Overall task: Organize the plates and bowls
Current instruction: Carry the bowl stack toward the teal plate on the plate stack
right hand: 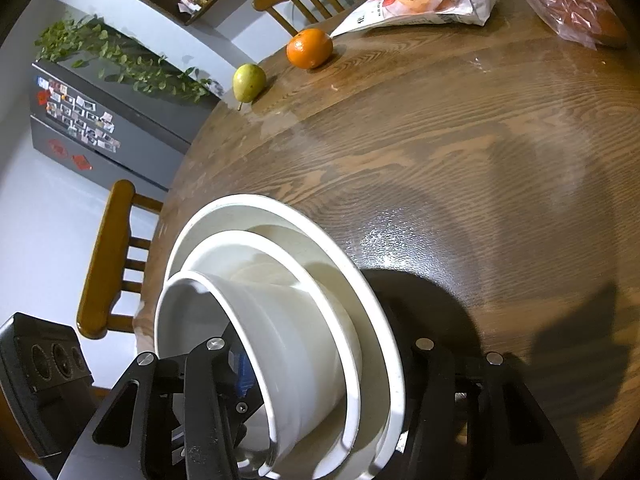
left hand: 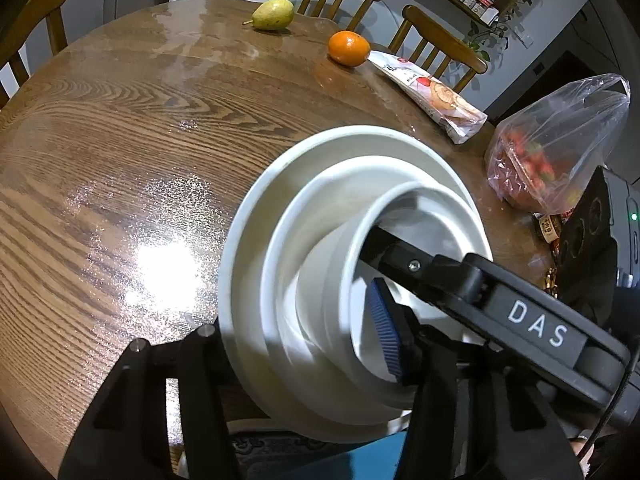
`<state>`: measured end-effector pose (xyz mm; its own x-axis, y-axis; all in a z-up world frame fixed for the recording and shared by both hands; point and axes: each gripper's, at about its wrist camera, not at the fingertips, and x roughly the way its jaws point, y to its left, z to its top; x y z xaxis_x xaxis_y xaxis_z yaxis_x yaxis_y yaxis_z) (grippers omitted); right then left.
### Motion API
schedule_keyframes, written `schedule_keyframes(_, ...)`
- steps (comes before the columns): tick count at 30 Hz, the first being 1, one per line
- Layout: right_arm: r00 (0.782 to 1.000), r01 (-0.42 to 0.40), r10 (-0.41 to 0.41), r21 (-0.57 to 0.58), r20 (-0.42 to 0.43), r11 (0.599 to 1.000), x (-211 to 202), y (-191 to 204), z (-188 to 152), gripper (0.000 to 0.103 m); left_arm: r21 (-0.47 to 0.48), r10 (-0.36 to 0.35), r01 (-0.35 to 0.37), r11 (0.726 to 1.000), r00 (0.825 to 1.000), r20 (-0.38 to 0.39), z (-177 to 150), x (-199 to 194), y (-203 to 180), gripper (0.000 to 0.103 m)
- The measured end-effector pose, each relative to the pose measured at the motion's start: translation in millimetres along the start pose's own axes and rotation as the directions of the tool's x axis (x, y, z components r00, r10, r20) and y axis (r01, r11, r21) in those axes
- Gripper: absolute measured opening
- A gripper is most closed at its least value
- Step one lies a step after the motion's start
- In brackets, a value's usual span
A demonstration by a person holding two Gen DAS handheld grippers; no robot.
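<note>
Near the front edge of the round wooden bench [left hand: 100,152] sits a nested stack of white dishes, seen tipped on its side by both wrist cameras: a wide plate [left hand: 240,240] at the bottom, a shallower bowl [left hand: 288,216] in it, and a small deep bowl [left hand: 340,280] innermost. The left claw [left hand: 300,332] straddles the stack, its blue-ribbed pad [left hand: 386,332] inside the small bowl and its other finger outside the plate's rim; the pad looks pressed to the bowl wall, so it is pinching the stack. The right claw [right hand: 320,376] does the same from the other side, one finger reaching into the small deep bowl [right hand: 280,340] and the other beyond the plate [right hand: 384,320], clamped across the dishes. Whether the stack is lifted off the wood I cannot tell. Well apart, at the far edge, lie a pear [left hand: 273,14], an orange [left hand: 349,48], a snack packet [left hand: 432,96] and a clear bag of red fruit [left hand: 556,148].
</note>
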<state>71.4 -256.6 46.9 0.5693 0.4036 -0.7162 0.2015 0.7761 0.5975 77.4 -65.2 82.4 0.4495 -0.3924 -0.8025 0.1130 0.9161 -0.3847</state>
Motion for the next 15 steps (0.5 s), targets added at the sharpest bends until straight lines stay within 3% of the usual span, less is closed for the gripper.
schedule_keyframes(15,1.000,0.009,-0.009,-0.010,0.017,1.000,-5.1,2.2,-2.1,0.052,0.014,0.016,-0.017,1.000,0.999,0.037,-3.2,-8.7,-2.8,0.051)
